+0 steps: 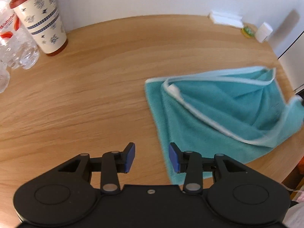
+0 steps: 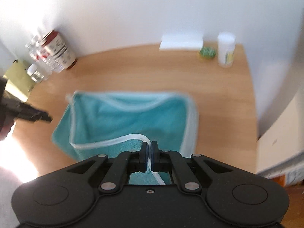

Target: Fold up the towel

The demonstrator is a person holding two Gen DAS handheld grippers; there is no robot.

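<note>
The teal towel [image 1: 218, 117] lay on the wooden tabletop [image 1: 85, 98], toward its right side as the left wrist view showed it, with part of its white-trimmed edge lifted off the surface and draped back over the rest. The right tongs [image 2: 149, 156] were pressed together on that white hem, the trim running up between the blue pads [image 2: 145, 157] and out behind them, so the raised part of the cloth hung from that grip. The left tongs [image 1: 152, 156] were spread wide with nothing between them, held above the tabletop just beside the towel's near left edge; one blue pad sat over bare wood and the other over the cloth's border. At the far left stood a patterned cup with a red lid [image 1: 40, 19] next to some clear plastic bottles [image 1: 17, 43]. Along the back wall sat a white folded item [image 2: 181, 42], a small green object [image 2: 207, 52] and a white container [image 2: 226, 49]. Both views were blurred.
</note>
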